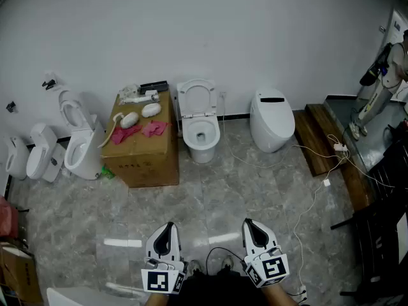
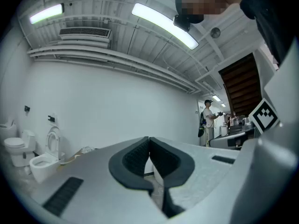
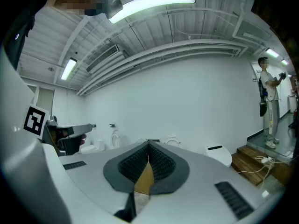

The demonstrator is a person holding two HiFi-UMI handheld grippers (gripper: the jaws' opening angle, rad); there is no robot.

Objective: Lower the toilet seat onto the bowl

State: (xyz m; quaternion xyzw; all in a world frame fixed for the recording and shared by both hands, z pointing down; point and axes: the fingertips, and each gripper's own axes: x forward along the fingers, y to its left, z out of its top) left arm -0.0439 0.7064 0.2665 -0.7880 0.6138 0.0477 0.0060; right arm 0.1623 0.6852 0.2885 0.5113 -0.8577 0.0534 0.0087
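At the far wall, head view: toilet seat (image 1: pixel 196 97) stands raised above its bowl (image 1: pixel 203 136), well apart from left tool (image 1: pixel 169 225) and right tool (image 1: pixel 247 222), which are probably carried low ahead of the approach.
Left gripper view: jaws together, nothing between.
Right gripper view: jaws together, empty, levelled toward the distant seat.

The toilet (image 1: pixel 201 136) stands against the wall (image 1: pixel 210 30) between a cardboard box (image 1: pixel 146 161), left, and a second toilet (image 1: pixel 271 123), right.

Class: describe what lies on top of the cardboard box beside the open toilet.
Pink cloths, two white oval pieces, a pale hose, a dark flat item. The cardboard box is closed, its inside hidden.
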